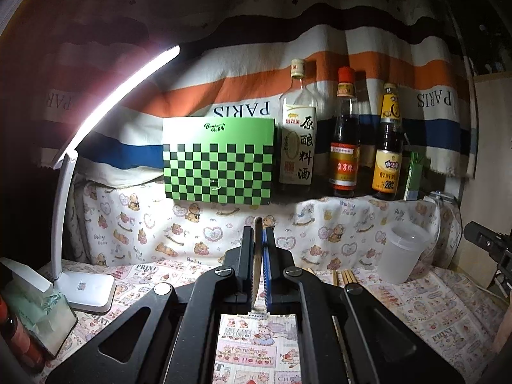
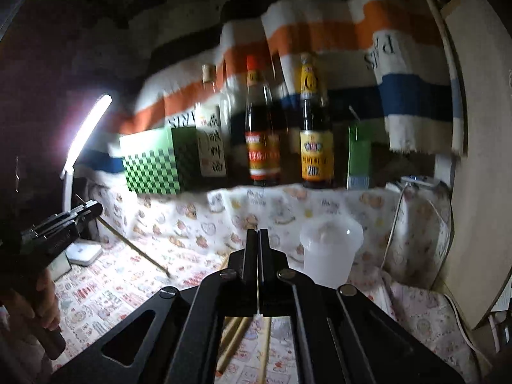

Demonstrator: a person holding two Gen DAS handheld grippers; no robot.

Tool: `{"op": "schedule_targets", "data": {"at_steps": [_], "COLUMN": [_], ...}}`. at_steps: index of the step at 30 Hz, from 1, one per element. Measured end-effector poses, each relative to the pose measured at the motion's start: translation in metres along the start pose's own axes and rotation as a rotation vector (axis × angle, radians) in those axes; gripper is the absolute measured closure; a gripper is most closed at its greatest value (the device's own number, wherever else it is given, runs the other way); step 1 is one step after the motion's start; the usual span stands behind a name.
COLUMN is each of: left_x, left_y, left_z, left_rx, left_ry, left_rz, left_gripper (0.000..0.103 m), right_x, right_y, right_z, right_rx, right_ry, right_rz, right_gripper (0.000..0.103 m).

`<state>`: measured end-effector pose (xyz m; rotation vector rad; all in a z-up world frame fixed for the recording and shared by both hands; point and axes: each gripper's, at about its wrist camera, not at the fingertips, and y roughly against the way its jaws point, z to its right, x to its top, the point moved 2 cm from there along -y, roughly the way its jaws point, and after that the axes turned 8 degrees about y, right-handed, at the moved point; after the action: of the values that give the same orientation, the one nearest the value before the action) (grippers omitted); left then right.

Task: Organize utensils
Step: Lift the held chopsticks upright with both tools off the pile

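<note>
My left gripper is shut on a wooden chopstick whose tip pokes up past the fingertips. In the right wrist view the left gripper is at the left, and its chopstick slants down to the printed cloth. My right gripper is shut, with nothing showing past its fingertips. It hovers above several loose chopsticks lying on the cloth under it. A translucent plastic cup stands upright just right of its fingers. In the left wrist view the cup is at the right, with chopsticks beside it and the right gripper at the edge.
A lit desk lamp stands at the left beside a tissue pack. On a raised ledge at the back are a green checkered box, three bottles and a green carton. A white cable hangs behind the cup.
</note>
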<state>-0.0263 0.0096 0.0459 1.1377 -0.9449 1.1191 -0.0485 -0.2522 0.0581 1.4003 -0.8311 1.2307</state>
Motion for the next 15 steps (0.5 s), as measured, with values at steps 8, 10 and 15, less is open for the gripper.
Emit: {"op": "schedule_targets", "data": {"at_steps": [8, 10, 15], "left_x": [0.001, 0.002, 0.006], "left_y": [-0.001, -0.001, 0.003], "left_z": [-0.001, -0.001, -0.006], "left_rx": [-0.001, -0.006, -0.022], "left_ry": [0.010, 0.012, 0.032], "left_rz": [-0.013, -0.015, -0.002], "left_gripper": [0.099, 0.099, 0.099], "right_x": [-0.019, -0.027, -0.042], "right_y": [-0.032, -0.046, -0.075], "right_z": [0.011, 0.017, 0.037], "right_rx": [0.019, 0.055, 0.034], "right_ry": [-0.050, -0.086, -0.142], "right_rz": [-0.187, -0.264, -0.418], "right_gripper": [0.103, 0.103, 0.101]}}
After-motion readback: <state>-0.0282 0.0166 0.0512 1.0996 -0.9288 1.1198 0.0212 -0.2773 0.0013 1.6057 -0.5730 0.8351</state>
